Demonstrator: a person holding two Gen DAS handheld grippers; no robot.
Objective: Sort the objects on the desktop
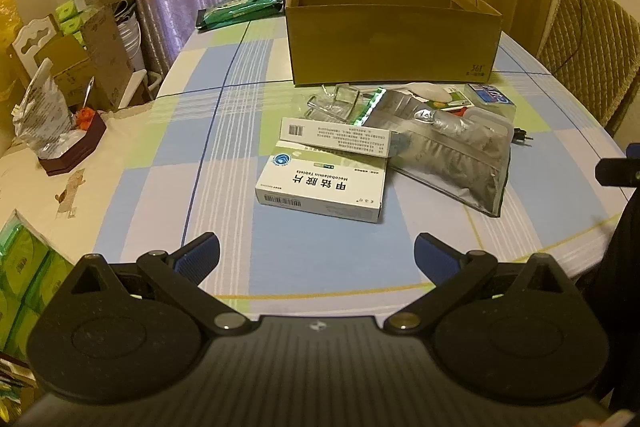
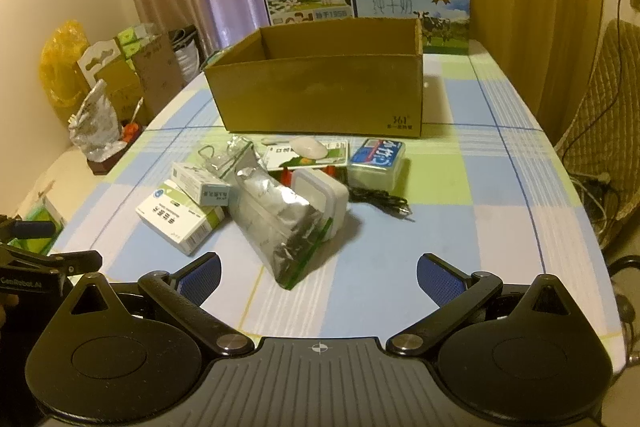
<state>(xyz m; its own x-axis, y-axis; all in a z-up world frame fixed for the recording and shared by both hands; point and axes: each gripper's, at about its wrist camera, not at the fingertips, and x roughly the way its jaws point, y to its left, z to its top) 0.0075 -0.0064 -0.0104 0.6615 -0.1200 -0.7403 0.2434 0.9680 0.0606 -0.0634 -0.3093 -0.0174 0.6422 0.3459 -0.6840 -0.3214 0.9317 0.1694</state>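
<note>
Both wrist views look forward, low over the near tabletop (image 1: pixel 224 155) edge — sharing the clutter and cardboard box (image 2: pixel 320 95) beyond

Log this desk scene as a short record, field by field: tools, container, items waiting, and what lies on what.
left tool: open, empty, hovering above the near table edge
right tool: open, empty, short of the pile
container: cardboard box, open top, no items visible inside
table: checked cloth
waiting items: large medicine box, small medicine box, silver zip bag, white lidded container, blue tissue pack, black cable
stacking: small medicine box lies on the large one; zip bag leans against the white container
</note>
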